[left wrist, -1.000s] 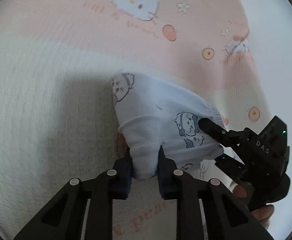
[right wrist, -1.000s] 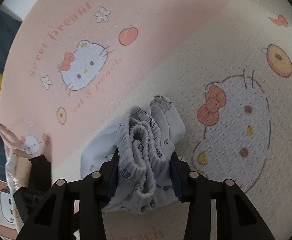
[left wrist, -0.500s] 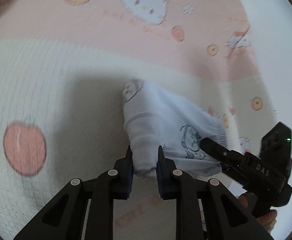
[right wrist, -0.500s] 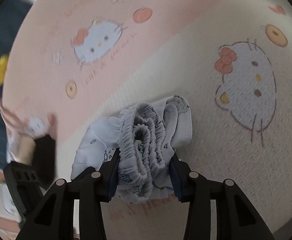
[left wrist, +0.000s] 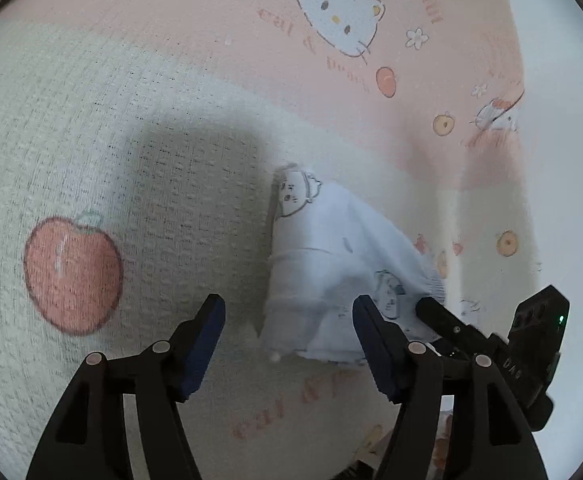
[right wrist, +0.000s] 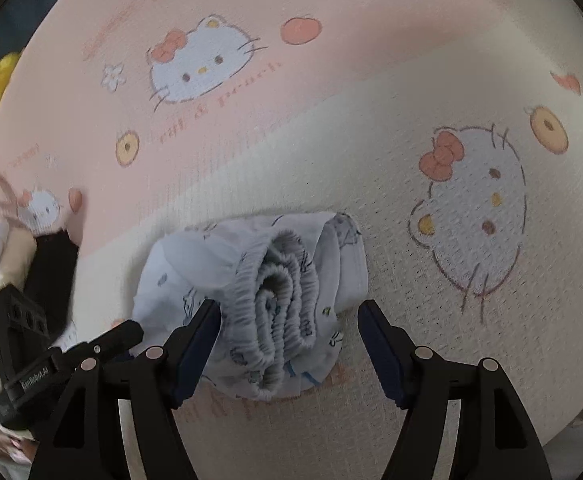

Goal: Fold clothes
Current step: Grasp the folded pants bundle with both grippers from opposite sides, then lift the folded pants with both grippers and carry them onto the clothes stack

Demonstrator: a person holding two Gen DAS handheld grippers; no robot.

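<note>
Currently, one pale blue printed cotton garment with a ruffled elastic waistband [right wrist: 267,304] lies bunched in a compact bundle on the pink-and-cream cartoon-print blanket [right wrist: 411,360]. Judge it light, soft and limp; take hold at the thick elastic band. Your two grippers flank it: left gripper [left wrist: 287,330] and right gripper [right wrist: 287,334] both stand spread wide, gripping nothing.

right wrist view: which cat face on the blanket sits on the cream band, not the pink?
The large outlined cat face on the right, with an orange bow, right of the folded garment. The other two faces are both on the pink band.
</note>
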